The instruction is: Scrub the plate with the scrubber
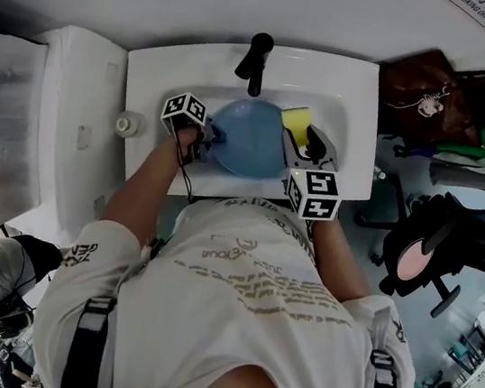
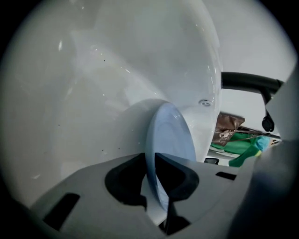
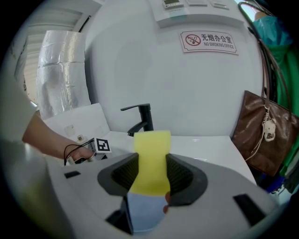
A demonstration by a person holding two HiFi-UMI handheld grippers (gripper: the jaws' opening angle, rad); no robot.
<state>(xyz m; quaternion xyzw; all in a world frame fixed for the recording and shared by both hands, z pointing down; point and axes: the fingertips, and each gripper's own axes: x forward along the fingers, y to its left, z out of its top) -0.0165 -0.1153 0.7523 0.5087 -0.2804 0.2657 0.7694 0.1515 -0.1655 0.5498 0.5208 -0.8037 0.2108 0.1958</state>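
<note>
In the middle of the head view, the blue plate [image 1: 251, 140] lies within the basin of the white sink [image 1: 358, 97], just below the black faucet [image 1: 257, 58]. The left gripper [image 2: 156, 175] has its fingers pinched on the plate's rim, which shows edge-on at lower centre of the left gripper view. The right gripper [image 3: 150, 175] has its fingers clamped on the yellow scrubber [image 3: 150, 154], at the plate's upper right edge.

Wall sign [image 3: 209, 41] up past right tool [image 3: 150, 173]: "无烟办公室 NO SMOKING OFFICE", with no-smoking symbol; shirt [image 1: 248, 276] print unreadable
</note>
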